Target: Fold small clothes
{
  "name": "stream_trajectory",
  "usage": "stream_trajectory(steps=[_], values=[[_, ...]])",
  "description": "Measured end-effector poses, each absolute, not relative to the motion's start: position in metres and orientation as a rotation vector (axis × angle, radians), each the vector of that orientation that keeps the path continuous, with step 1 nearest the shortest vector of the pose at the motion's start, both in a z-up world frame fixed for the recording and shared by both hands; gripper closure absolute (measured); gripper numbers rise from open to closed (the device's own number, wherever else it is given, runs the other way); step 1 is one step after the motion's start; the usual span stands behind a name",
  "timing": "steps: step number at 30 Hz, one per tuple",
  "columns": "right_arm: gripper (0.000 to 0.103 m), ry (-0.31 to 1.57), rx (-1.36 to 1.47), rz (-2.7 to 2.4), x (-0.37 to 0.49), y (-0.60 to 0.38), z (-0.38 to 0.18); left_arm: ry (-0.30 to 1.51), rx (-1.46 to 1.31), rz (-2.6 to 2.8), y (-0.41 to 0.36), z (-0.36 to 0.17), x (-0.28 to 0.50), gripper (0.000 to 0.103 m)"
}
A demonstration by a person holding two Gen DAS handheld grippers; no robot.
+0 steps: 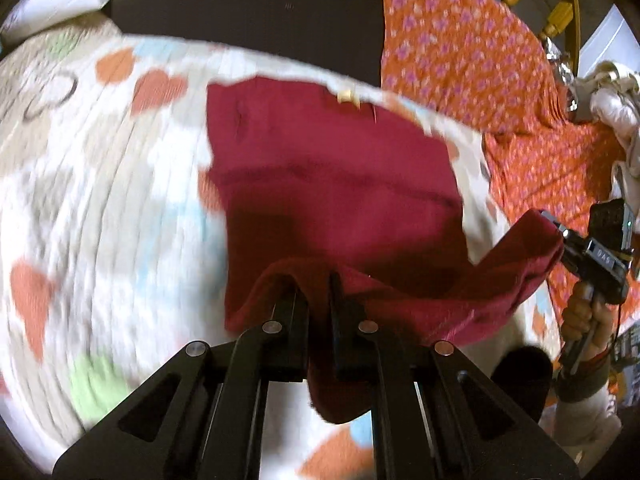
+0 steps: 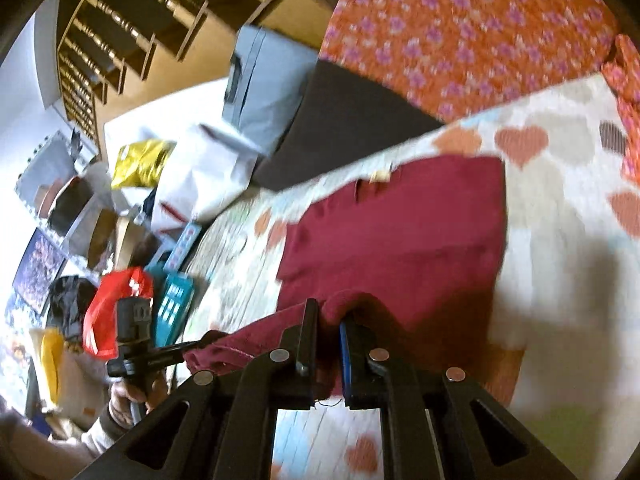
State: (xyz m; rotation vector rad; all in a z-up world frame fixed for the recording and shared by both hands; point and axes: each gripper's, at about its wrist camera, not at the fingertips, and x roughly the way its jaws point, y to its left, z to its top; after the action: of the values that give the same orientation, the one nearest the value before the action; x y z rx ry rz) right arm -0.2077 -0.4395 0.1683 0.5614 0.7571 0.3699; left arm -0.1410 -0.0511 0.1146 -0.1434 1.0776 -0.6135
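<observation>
No brand name or label can be read with certainty; the right gripper [image 1: 560,236] carries small pale characters on its black body, but they are too small and blurred to make out. The dark red garment [image 1: 336,184] is a soft, matte knit, roughly rectangular, with a small cream tag [image 1: 347,97] at its far edge. It lies on a quilted bed cover [image 1: 100,200] of white ribbed fabric printed with orange, grey, pale blue and green hearts. The near edge of the garment is lifted off the cover, sagging between the two grippers. The left gripper [image 1: 316,280] has its black, flat-sided fingers pinched narrow on the near left corner of the garment, and a fold of cloth hangs down between them. The right gripper is clamped tight on the near right corner, the cloth bunched over its fingers [image 2: 308,312]. A hand [image 1: 588,320] grips the right gripper's handle. To the far right lies an orange cloth [image 1: 472,48] with small pink flowers, and beyond the cover sits a smooth dark grey slab [image 1: 248,12].
</observation>
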Motion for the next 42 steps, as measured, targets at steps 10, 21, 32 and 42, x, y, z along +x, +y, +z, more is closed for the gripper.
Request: stream_trajectory(steps=[10,21,32,42], values=[[0.095,0.742,0.565,0.228,-0.076,-0.477,0.153,1.035,-0.17,-0.476,-0.093,0.102,0.005,0.097],[0.085,0.832,0.496,0.099,-0.005,-0.497,0.11,1.119,-0.278,-0.5,-0.082,0.092,0.062,0.089],[0.065,0.716,0.364,0.08,-0.028,-0.482,0.158,0.956,-0.226,-0.441,-0.082,0.123,0.052,0.037],[0.068,0.811,0.257,0.005,0.024,-0.459,0.103,1.023,-0.116,-0.367,-0.141,0.072,0.086,0.037]])
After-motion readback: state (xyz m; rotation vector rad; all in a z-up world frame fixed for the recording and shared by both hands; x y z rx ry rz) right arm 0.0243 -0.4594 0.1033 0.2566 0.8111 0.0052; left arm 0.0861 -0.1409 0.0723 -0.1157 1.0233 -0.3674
